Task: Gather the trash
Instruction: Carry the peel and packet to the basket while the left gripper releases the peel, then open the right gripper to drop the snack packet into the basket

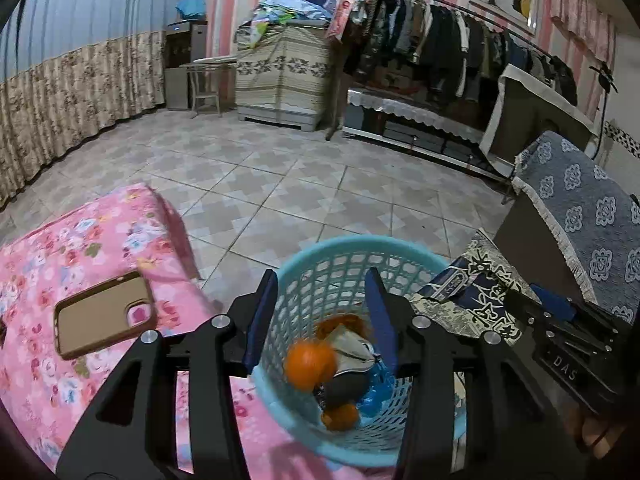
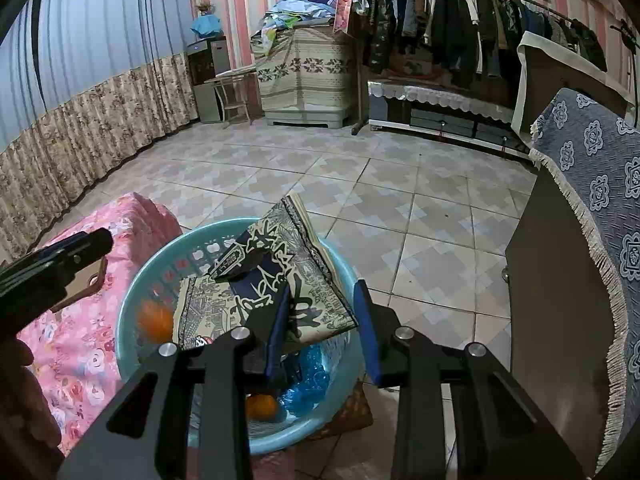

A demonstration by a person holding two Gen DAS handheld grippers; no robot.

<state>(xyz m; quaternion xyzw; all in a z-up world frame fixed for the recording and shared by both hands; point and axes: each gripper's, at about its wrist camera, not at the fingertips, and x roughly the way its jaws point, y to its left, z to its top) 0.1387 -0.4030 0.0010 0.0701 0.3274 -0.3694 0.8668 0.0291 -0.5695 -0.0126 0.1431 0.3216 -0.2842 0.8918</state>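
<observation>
Above the basket (image 1: 352, 252), left gripper (image 1: 324, 320) hangs open over a blurred orange (image 1: 310, 364); right gripper (image 2: 322, 330) pinches a printed packet (image 2: 280, 272) that hides the basket's contents.

Left hand-held gripper (image 1: 322, 320) agape

This was a lived-in bedroom of a home, shown by the pink floral bedspread (image 1: 80, 248), a long metal rack of hanging coats (image 1: 460, 48), floor-length patterned curtains (image 1: 80, 88), pink striped wallpaper (image 1: 232, 0) and a tiled floor (image 1: 280, 184).
</observation>
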